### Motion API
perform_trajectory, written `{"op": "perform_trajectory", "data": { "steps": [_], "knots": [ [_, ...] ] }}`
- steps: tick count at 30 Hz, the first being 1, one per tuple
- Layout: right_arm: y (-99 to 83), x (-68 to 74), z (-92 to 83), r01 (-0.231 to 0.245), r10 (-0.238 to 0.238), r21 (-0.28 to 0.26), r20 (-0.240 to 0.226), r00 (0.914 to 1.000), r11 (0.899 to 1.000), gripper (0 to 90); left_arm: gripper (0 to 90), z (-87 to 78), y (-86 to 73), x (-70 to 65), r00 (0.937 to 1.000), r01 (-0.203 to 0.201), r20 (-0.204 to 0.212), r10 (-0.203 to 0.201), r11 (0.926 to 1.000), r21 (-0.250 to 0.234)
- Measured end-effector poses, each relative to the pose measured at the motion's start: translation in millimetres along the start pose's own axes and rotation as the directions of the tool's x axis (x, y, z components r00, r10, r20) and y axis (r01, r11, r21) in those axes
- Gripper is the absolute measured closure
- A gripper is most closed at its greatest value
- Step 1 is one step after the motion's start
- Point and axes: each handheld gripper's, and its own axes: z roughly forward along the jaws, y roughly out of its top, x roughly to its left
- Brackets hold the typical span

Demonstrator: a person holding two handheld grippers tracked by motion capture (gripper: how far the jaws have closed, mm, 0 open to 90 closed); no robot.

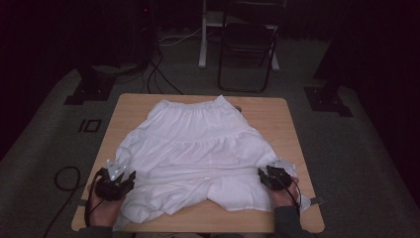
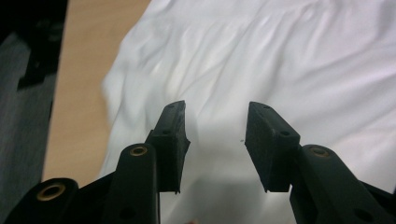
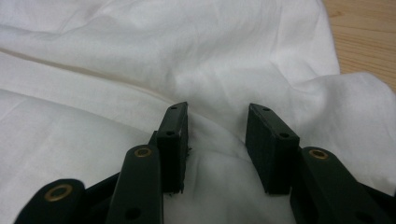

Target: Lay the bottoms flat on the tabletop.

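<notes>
No readable text, label, brand, number or sign anywhere.

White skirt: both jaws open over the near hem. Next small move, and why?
Probably lower the left gripper onto the near-left hem of the white skirt and close. Its jaws stand apart above the cloth with nothing pinched. The right gripper sits low on the near-right hem, jaws apart with a fold of cloth rising between them. The hem lies rumpled on the table, so both corners likely need gripping.

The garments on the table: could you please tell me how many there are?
1: a white skirt spread over the wooden table, waistband at the far edge and hem toward the person. Its near part is bunched and folded, so something small could be hidden beneath.
</notes>
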Motion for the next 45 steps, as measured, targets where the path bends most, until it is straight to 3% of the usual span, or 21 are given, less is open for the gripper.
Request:
{"op": "perform_trajectory", "data": {
  "steps": [1,4,5,6,7,9,14,17,21,23,26,28,30,32,36,39,43,45],
  "knots": [
    [-0.1,-0.2,0.0,-0.001,0.001,0.0,-0.002,1.0,1.0,59.0,59.1,12.7,15.4,-8.4,0.9996,-0.027,0.008,0.027,0.9996,0.006],
    [-0.1,-0.3,0.1,-0.001,0.001,-0.001,-0.002,1.0,1.0,58.9,59.1,23.1,27.8,-16.7,0.9987,-0.042,0.028,0.042,0.9991,0.001],
    [-0.1,-0.5,0.1,-0.001,0.001,-0.001,-0.003,1.0,1.0,59.0,59.2,33.2,38.8,-24.7,0.9967,-0.067,0.046,0.067,0.9977,-0.005],
    [-0.1,-0.5,0.1,-0.001,0.001,-0.001,-0.003,1.0,1.0,59.0,59.2,33.2,38.8,-24.7,0.9967,-0.067,0.046,0.067,0.9977,-0.005],
    [-0.1,-0.6,0.1,-0.001,0.001,-0.001,-0.004,1.0,1.0,58.9,59.2,40.6,44.3,-28.2,0.9954,-0.07,0.066,0.07,0.9975,-0.006],
    [-0.2,-0.6,0.1,-0.001,0.001,-0.002,-0.003,1.0,1.0,59.0,59.3,56.5,49.1,-32.4,0.9953,-0.071,0.068,0.07,0.9974,0.015],
    [-0.6,-0.9,0.0,-0.004,0.004,-0.003,-0.006,1.0,1.0,58.9,60.9,95.7,32.6,-26.0,0.9992,-0.015,0.04,0.01,0.9934,0.114],
    [-0.6,-0.9,0.1,-0.003,0.003,-0.004,-0.006,1.0,1.0,58.9,60.9,102.2,16.0,-17.3,0.9994,0.025,0.018,-0.028,0.9901,0.138],
    [-0.5,-0.8,0.1,0.001,-0.001,-0.004,-0.004,1.0,1.0,58.9,61.6,98.0,-2.0,-0.8,0.9961,0.083,-0.042,-0.077,0.9861,0.144],
    [-0.4,-0.7,-0.2,0.001,-0.001,-0.002,-0.004,1.0,1.0,58.9,61.8,92.2,-11.3,8.1,0.991,0.122,-0.072,-0.113,0.9836,0.133],
    [-0.4,-0.7,-0.8,0.005,-0.005,0.002,-0.004,1.0,1.0,58.9,61.4,81.1,-23.7,18.8,0.9829,0.152,-0.124,-0.135,0.9792,0.134],
    [-0.2,-1.0,-1.7,0.006,-0.006,0.01,-0.006,1.0,1.0,58.9,61.3,72.2,-32.1,23.2,0.9786,0.152,-0.161,-0.129,0.9782,0.142],
    [-0.5,-1.0,-3.2,0.007,-0.007,0.019,-0.008,0.9999,1.0,58.9,59.9,62.6,-41.2,27.6,0.9765,0.163,-0.164,-0.139,0.977,0.138],
    [-1.2,-1.0,-5.4,0.011,-0.011,0.03,-0.01,0.9999,1.0,58.8,59.2,54.8,-49.2,30.0,0.9719,0.148,-0.205,-0.116,0.9776,0.149],
    [-4.1,-1.2,-12.2,0.018,-0.017,0.056,-0.017,0.9997,0.998,57.5,57.7,40.6,-62.8,39.6,0.9652,0.186,-0.213,-0.152,0.9713,0.148],
    [-8.4,-2.3,-18.2,0.023,-0.021,0.069,-0.034,0.9992,0.997,56.4,57.5,34.8,-67.2,40.6,0.9611,0.185,-0.236,-0.144,0.9695,0.161],
    [-15.4,-2.4,-28.4,0.03,-0.028,0.082,-0.022,0.9994,0.996,56.4,57.8,30.5,-69.4,43.8,0.9485,0.22,-0.266,-0.173,0.9628,0.158],
    [-19.5,-3.4,-34.6,0.035,-0.034,0.081,-0.007,0.9994,0.996,56.1,57.7,29.8,-68.8,43.5,0.9494,0.216,-0.265,-0.168,0.963,0.162]
  ]
}}
